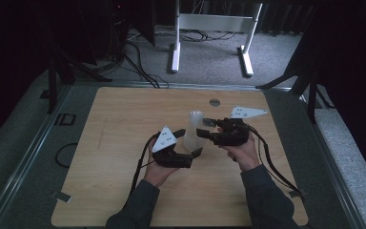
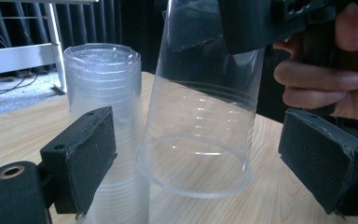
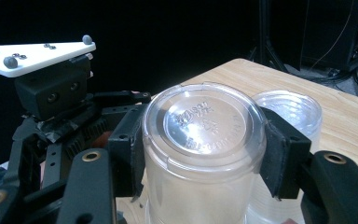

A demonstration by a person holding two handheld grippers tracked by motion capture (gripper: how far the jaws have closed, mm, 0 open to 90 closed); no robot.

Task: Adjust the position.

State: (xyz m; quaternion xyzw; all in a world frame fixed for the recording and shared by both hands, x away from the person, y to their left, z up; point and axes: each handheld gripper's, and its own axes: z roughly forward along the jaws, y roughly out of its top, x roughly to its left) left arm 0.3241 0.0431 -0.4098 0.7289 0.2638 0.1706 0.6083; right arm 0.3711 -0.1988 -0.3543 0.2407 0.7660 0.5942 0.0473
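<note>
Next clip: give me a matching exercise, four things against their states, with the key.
Things:
1. left gripper
2. right gripper
3. single cup
4. cup stack

States:
A. standing upside down on the table
B. jaws open, pads clear of the cup
C. upside down, held near its base, rim off the table
D. jaws shut on a cup

Pairs: 1-B, 2-D, 3-C, 4-A
</note>
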